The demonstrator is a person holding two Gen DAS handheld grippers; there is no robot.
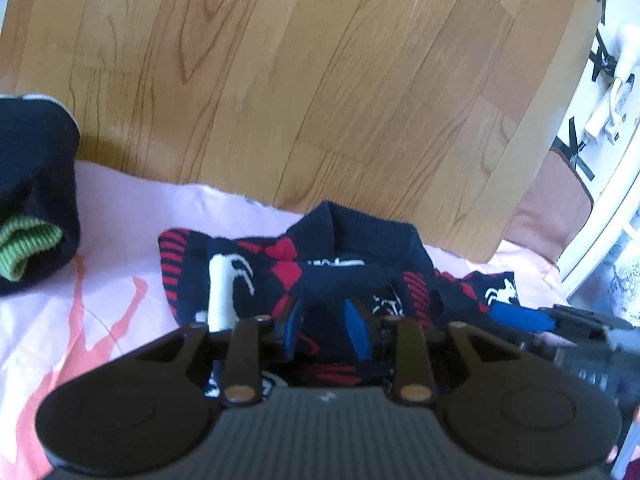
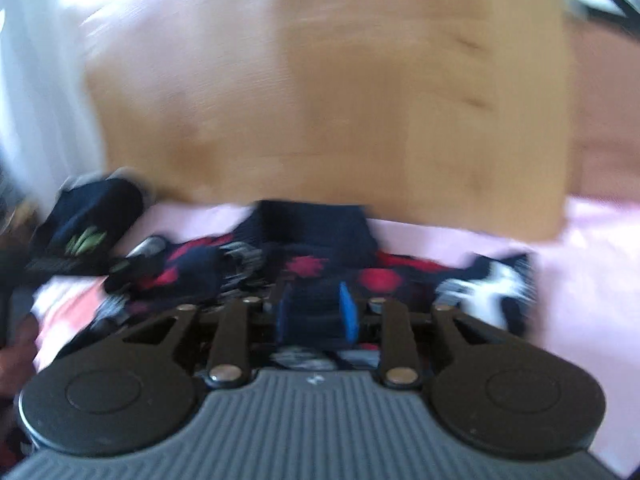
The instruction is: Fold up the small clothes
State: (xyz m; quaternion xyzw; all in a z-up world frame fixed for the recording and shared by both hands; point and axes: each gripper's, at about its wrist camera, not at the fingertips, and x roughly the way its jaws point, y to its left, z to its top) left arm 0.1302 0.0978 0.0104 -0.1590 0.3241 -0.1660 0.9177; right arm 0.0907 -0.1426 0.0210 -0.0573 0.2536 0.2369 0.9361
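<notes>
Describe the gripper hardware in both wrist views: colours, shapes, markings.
Both match. The left gripper and right gripper each have blue finger pads on black linkage bars with silver rivets, two round black discs at the sides, and a grey ribbed body with a small white mark. No cables or sleeves visible.

The whole right wrist view is motion-smeared: the navy knitted garment with red diamonds [image 2: 320, 248] loses its pattern detail. In the left wrist view, the dark garment with a green ribbed cuff [image 1: 36, 200] is cut by the left edge
</notes>
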